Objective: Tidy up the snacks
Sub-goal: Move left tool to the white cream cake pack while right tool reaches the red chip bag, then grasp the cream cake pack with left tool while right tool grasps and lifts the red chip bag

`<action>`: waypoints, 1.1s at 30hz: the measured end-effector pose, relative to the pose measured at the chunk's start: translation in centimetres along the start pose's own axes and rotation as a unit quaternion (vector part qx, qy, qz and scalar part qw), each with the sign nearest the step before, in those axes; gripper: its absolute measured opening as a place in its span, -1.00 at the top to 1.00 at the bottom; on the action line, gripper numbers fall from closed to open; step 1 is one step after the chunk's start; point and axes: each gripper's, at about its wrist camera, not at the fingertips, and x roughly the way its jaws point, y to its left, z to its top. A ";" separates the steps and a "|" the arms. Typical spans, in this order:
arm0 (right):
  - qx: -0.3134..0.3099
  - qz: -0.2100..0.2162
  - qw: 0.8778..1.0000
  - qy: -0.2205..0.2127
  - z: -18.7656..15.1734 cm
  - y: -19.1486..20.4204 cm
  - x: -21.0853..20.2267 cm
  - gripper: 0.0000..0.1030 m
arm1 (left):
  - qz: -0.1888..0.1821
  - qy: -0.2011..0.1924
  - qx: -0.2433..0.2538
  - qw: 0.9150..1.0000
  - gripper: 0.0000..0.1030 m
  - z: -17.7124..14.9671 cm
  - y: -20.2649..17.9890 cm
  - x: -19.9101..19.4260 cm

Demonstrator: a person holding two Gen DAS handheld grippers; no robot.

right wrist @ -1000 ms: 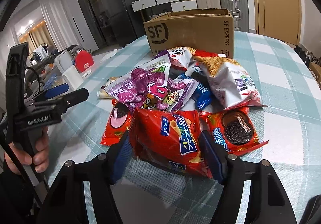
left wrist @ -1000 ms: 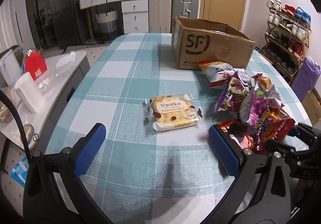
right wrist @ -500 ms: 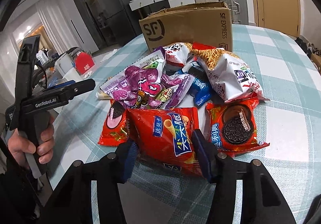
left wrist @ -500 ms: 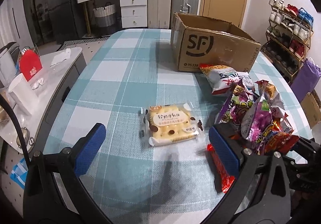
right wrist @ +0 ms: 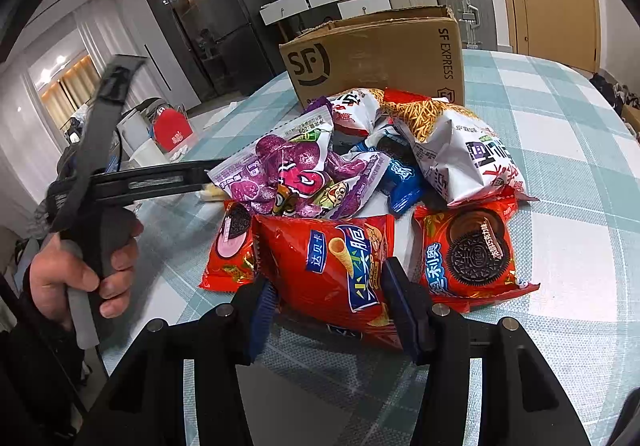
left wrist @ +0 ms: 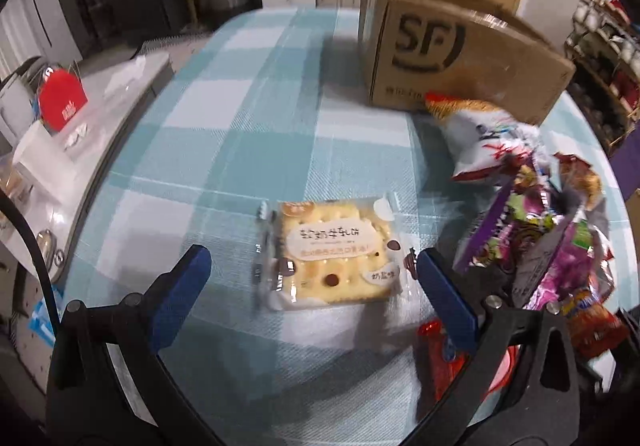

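Left tongs (left wrist: 310,278): spread wide, low over the table (left wrist: 248,134), holding nothing. The cracker pack (left wrist: 330,252), clear wrapper with a cream label and chocolate dots, lies flat between the two blue pads; its right edge sits just beside the right pad (left wrist: 446,300), with a clear gap to the left pad. That view is motion-blurred.

Right tongs (right wrist: 326,306): narrowed onto the red cone-snack bag (right wrist: 332,266), a pad pressing in on each side of the bag's near end. The bag's far end lies against the snack pile; whether the near end is off the table cannot be told.

Pile layout, right wrist view:
- red Oreo pack (right wrist: 468,250) flat, just right of the gripped bag
- smaller red Oreo pack (right wrist: 230,246) on its left, partly under it
- purple snack bag (right wrist: 280,170) on top, behind the gripped bag
- blue pack (right wrist: 404,178) wedged mid-pile
- white noodle-snack bag (right wrist: 460,150) at right rear, leaning on the others
- another white-and-red bag (right wrist: 352,110) touching the front of the SF cardboard box (right wrist: 380,58)

The box stands upright at the far side of the checked teal-and-white table, top flaps open. The cracker pack sits apart from the pile, on its left.

The person's left hand (right wrist: 76,274) grips the left tool's handle, at the left edge of the right wrist view.
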 end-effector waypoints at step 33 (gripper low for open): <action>0.003 -0.014 1.000 -0.018 -0.1 0.4 -0.5 0.01 | -0.095 -0.009 -0.026 0.995 -0.08 -0.9 4.4 0.3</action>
